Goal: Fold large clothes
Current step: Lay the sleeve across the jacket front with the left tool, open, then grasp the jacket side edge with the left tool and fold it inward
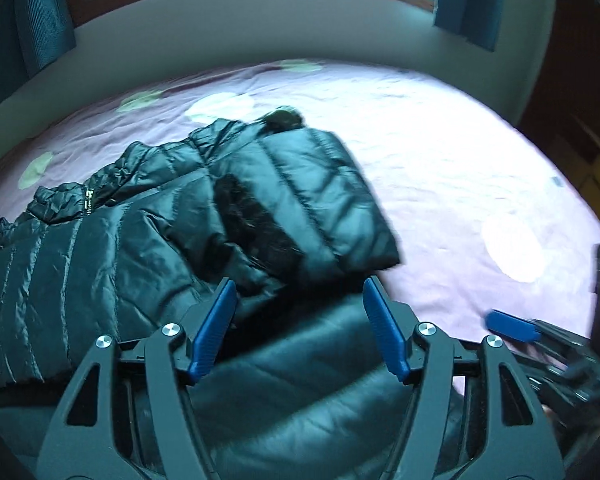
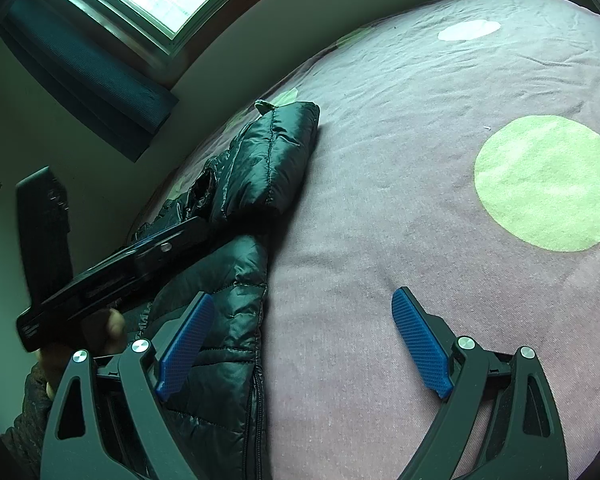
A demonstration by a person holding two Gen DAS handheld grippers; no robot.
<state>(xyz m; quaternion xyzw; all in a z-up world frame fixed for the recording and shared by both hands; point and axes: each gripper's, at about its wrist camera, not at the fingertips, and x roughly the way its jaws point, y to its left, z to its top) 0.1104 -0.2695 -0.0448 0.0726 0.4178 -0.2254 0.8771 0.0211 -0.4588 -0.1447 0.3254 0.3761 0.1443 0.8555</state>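
Jacket [image 1: 148,248] zipper only in left view; left tongs [image 1: 300,292] and right tongs [image 2: 304,312] wide, empty.

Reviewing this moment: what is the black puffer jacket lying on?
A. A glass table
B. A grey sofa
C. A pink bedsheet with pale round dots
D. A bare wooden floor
C: the black puffer jacket is spread on a pink bedsheet with pale round dots, which the right wrist view also shows beside the jacket.
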